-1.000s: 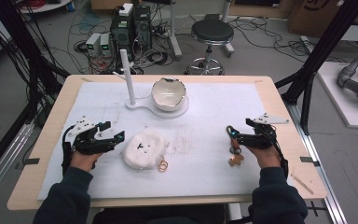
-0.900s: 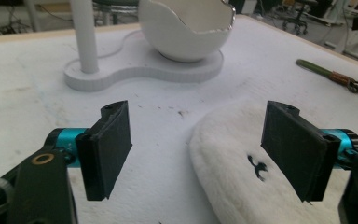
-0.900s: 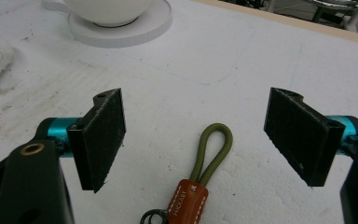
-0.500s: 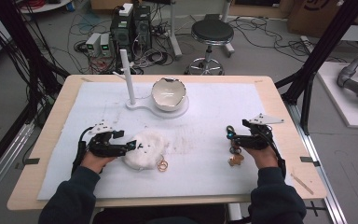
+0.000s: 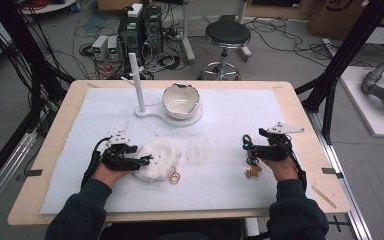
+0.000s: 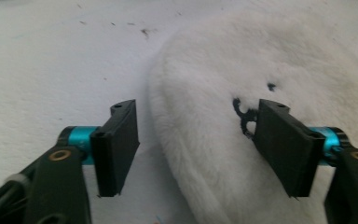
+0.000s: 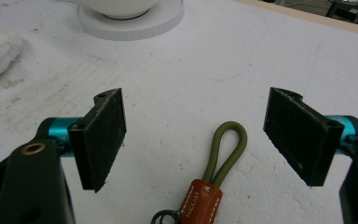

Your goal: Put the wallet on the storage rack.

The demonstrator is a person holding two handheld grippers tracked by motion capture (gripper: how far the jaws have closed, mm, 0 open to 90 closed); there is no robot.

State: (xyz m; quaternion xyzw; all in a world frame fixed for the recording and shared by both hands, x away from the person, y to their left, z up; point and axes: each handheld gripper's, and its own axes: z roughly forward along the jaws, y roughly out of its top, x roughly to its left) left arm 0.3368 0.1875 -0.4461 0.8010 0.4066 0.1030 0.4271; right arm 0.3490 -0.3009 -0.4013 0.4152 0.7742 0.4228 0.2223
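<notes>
Left gripper [image 6: 193, 149] jaws closing around white fluffy pad's [image 5: 159, 159] edge near bench front, not yet clamped; right gripper [image 7: 200, 140] gapes over keychain [image 7: 214, 172], ungrabbed.

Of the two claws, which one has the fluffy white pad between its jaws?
The left claw: its open jaws straddle the edge of the fluffy white pad and have just been closing. The right claw stands open over an olive cord loop.

You have a white bowl [image 5: 181, 99] on its stand [image 5: 145, 111] at the tabletop's [image 5: 300, 115] far side; gold rings [image 5: 174, 176] lie nearer you.
</notes>
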